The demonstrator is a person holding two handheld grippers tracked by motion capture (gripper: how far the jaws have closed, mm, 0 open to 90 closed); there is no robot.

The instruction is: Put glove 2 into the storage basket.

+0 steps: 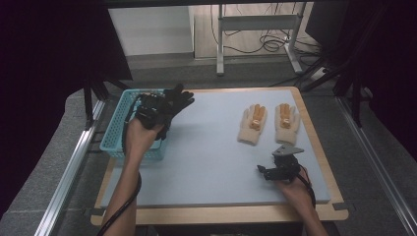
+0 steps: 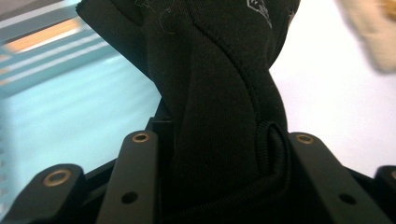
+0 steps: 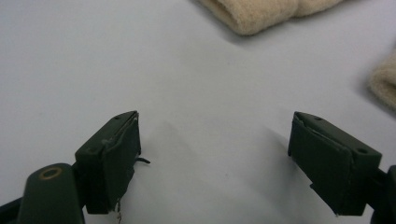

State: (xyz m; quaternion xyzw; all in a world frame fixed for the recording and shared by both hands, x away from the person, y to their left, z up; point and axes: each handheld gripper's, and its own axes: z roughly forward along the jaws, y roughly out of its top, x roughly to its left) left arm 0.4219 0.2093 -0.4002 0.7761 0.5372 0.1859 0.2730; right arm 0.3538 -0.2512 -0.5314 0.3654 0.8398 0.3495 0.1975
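Right now my left gripper (image 1: 156, 105) has its fingers clamped on a black glove (image 2: 219, 93) above the blue basket (image 1: 114, 129); a thin pinch could let it slip onto the surface (image 1: 211, 147). My right gripper (image 3: 215, 158) rests open, empty.

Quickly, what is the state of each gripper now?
Left gripper: shut on the black glove, by the blue basket.
Right gripper: open, holding nothing, near the beige gloves.
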